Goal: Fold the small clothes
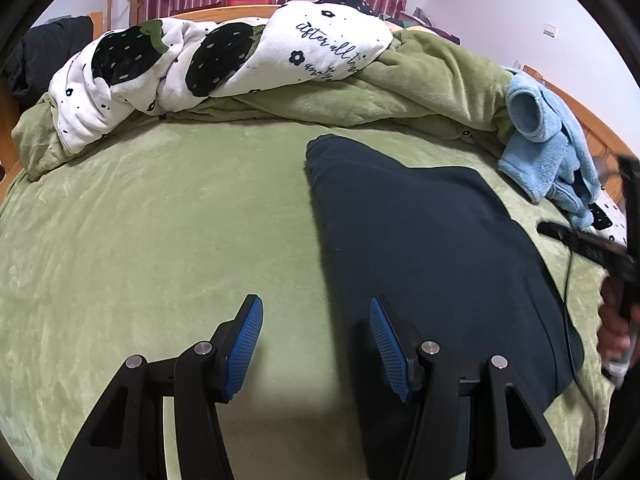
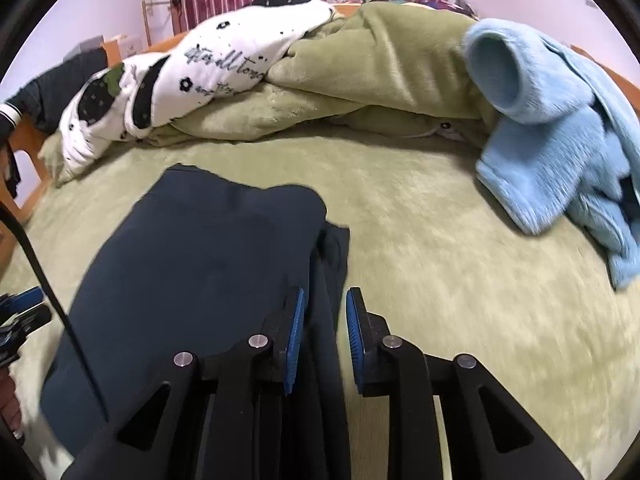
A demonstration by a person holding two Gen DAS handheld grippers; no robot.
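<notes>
A dark navy garment (image 1: 420,248) (image 2: 200,264) lies folded flat on the green bed cover (image 1: 160,220) (image 2: 460,280). My left gripper (image 1: 315,308) hangs open just above the cover at the garment's left edge, with nothing between its fingers. My right gripper (image 2: 325,296) stands at the garment's right edge. Its jaws are narrowly apart, and a strip of the navy fabric runs between the blue pads (image 2: 295,332) without being pinched. A light blue fleece garment (image 1: 548,148) (image 2: 552,140) lies crumpled at the far right.
A bunched green blanket (image 2: 380,60) and a white quilt with black strawberries (image 1: 200,60) pile up along the bed's far side. A black cable (image 2: 52,292) trails over the garment's near corner. The wooden bed frame (image 1: 592,120) shows at the right, in front of striped curtains.
</notes>
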